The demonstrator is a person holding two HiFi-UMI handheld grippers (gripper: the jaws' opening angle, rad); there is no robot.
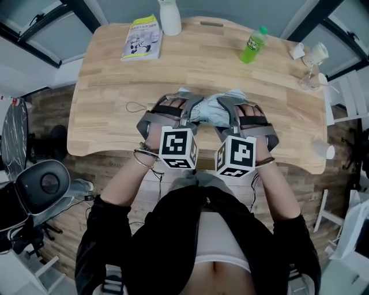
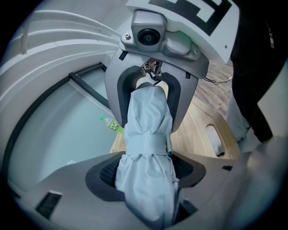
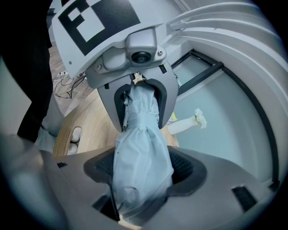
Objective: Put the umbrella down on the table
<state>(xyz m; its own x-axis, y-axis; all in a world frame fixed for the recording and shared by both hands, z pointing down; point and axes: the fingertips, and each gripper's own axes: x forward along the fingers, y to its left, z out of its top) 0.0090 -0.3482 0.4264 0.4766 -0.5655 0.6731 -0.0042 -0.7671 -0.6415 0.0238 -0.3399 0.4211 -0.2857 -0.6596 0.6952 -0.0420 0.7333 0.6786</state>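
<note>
A folded pale grey-blue umbrella lies crosswise between my two grippers, over the near middle of the wooden table. My left gripper is shut on its left end and my right gripper on its right end. In the left gripper view the umbrella, bound by its strap, fills the gap between the left gripper pads and runs to the right gripper opposite. In the right gripper view the umbrella sits in the right gripper, with the left gripper facing it. Whether the umbrella touches the table I cannot tell.
A green bottle stands at the back right, a white vase and a booklet at the back left. Glassware sits at the right edge. A thin cord loop lies left of my left gripper.
</note>
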